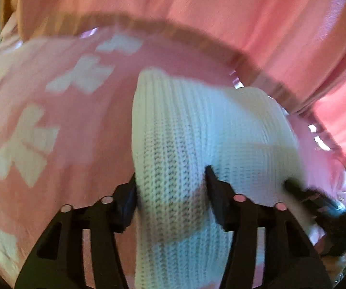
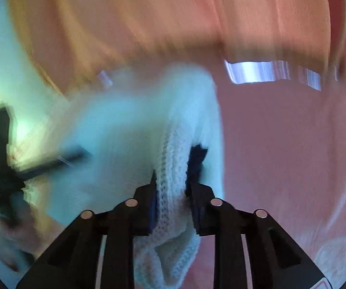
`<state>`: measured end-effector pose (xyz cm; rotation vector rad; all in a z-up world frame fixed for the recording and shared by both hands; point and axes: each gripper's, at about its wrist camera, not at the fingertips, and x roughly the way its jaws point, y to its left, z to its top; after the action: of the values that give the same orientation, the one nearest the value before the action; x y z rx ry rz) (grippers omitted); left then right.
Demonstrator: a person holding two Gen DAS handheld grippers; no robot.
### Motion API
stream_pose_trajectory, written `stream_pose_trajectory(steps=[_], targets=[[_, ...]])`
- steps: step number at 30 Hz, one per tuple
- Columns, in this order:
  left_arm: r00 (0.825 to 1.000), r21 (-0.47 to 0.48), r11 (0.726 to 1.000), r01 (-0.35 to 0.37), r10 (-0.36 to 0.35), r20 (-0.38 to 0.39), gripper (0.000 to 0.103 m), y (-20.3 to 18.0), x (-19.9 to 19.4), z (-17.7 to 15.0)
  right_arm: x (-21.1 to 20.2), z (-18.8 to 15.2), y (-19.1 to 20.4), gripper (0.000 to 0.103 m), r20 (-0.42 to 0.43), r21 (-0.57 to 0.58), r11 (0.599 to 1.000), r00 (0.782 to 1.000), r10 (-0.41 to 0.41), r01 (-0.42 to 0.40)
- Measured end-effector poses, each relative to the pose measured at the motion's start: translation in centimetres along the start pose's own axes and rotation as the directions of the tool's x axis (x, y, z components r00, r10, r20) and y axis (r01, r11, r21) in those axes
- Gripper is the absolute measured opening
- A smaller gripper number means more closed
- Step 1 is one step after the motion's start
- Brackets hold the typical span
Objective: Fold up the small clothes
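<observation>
A white ribbed knit garment (image 1: 197,125) lies over a pink bedcover (image 1: 81,125). My left gripper (image 1: 170,178) has a wide fold of the knit filling the gap between its fingers, and both pads touch the cloth. In the right wrist view the same knit garment (image 2: 136,125) hangs bunched, and my right gripper (image 2: 175,168) is shut on a narrow gathered edge of it. The right gripper (image 1: 315,200) also shows blurred at the right edge of the left wrist view, at the garment's other side. The left gripper (image 2: 2,154) appears blurred at the far left of the right wrist view.
The pink bedcover carries white blocky patches (image 1: 26,144) on its left part. A brownish rim (image 1: 173,29) borders it, with pink draped cloth (image 1: 245,12) behind. In the right wrist view, pink cover (image 2: 293,156) spreads to the right and bright strips (image 2: 257,72) show beyond.
</observation>
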<state>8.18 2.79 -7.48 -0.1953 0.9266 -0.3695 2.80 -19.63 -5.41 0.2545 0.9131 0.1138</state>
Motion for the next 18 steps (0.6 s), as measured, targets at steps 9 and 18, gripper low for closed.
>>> stream_pose_trajectory(steps=[9,18], targets=[[0.989,0.122,0.984,-0.130,0.120,0.090,0.059,-1.6,-1.8,-0.4,-6.7,0.3,3.9,0.026,0.233,-0.124,0.989,0.971,-0.051,0.081],[0.981,0.139,0.974,-0.177,0.163,0.105,0.065,-2.0,-1.9,-0.8,-5.7,0.1,4.0,0.021,0.181,-0.137,0.983,0.979,-0.095,0.120]])
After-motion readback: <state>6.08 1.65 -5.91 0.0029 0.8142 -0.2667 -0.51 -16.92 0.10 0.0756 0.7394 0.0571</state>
